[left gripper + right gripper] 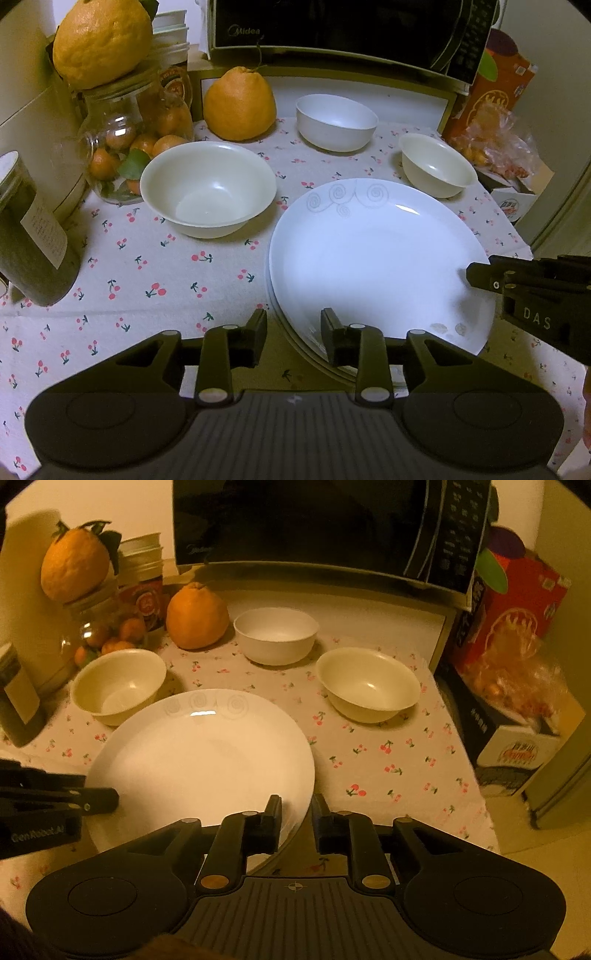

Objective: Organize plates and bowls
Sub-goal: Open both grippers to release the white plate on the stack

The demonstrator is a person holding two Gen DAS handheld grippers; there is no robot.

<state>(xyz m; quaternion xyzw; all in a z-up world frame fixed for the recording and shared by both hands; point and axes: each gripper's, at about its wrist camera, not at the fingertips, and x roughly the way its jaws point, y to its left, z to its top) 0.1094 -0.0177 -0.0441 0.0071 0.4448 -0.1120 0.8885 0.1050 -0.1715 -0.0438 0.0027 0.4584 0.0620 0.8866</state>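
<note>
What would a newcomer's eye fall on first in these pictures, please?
Probably the big white plate at the near table edge, with the left gripper and right gripper open around its rim. Behind it stand three empty bowls and a large orange citrus beneath the microwave.

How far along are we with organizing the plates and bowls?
Done: the plates already sit stacked, a second rim showing beneath the top one. In hand: the left gripper and right gripper both straddle the stack's near rim, fingers open. Left: the cream bowl, white bowl and small cream bowl sit apart, unstacked.
</note>
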